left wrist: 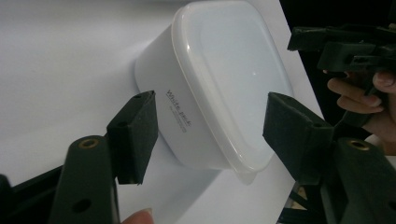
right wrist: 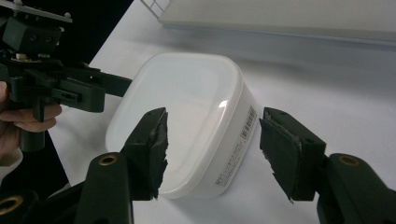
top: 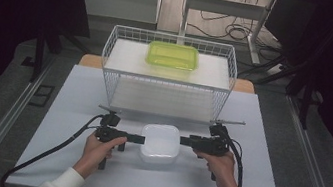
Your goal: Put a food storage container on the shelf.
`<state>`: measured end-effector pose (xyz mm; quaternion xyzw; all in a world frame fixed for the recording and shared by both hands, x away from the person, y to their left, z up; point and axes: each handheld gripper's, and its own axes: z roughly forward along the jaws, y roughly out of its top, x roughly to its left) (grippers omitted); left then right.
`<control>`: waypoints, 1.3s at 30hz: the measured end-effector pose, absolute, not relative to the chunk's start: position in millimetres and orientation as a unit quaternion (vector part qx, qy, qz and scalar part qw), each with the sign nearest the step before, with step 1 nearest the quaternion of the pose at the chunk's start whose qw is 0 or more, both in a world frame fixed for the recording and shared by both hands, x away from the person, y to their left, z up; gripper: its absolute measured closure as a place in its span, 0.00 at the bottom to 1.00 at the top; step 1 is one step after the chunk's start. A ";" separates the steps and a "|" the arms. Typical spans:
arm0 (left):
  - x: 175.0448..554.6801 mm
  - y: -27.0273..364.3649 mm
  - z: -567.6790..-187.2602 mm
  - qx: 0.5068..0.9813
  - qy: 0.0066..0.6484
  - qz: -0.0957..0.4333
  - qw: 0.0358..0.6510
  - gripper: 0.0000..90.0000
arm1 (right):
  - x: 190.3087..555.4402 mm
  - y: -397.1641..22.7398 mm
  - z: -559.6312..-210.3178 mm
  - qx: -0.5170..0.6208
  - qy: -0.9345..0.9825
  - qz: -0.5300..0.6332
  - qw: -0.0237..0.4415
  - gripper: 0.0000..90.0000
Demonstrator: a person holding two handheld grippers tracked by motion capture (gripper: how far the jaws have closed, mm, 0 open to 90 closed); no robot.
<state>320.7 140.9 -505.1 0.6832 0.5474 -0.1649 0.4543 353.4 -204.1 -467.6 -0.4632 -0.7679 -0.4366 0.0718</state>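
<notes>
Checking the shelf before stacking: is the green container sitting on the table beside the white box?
No, the green container sits on top of the wire rack, well behind the white box.

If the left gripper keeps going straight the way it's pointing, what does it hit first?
Most likely the white lidded container: the left gripper points at its near side, with open jaws either side of its corner. Depth is hard to judge.

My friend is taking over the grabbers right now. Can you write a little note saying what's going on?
Left gripper: open, jaws at the white lidded box's left edge, not pressing.
Right gripper: open, jaws at the box's right edge, not pressing.
Box: on the table, lid on, in front of the wire basket.
Green box: on top in the basket.
Done: both grippers lined up.
Left: close on the white box, likely lift it.
</notes>
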 end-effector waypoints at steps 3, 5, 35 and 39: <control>322.6 138.1 -511.0 0.679 0.549 -0.180 0.453 0.44 | 353.8 -202.5 -469.6 -0.463 -0.769 -0.435 0.075 0.46; 322.8 137.7 -512.1 0.679 0.549 -0.182 0.452 0.46 | 354.0 -202.0 -470.4 -0.463 -0.769 -0.434 0.077 0.46; 321.9 138.2 -514.4 0.666 0.545 -0.206 0.466 0.72 | 368.2 -196.7 -495.6 -0.502 -0.734 -0.422 0.174 0.70; 321.4 140.4 -513.7 0.661 0.550 -0.205 0.468 0.76 | 367.4 -197.9 -494.3 -0.505 -0.732 -0.421 0.178 0.74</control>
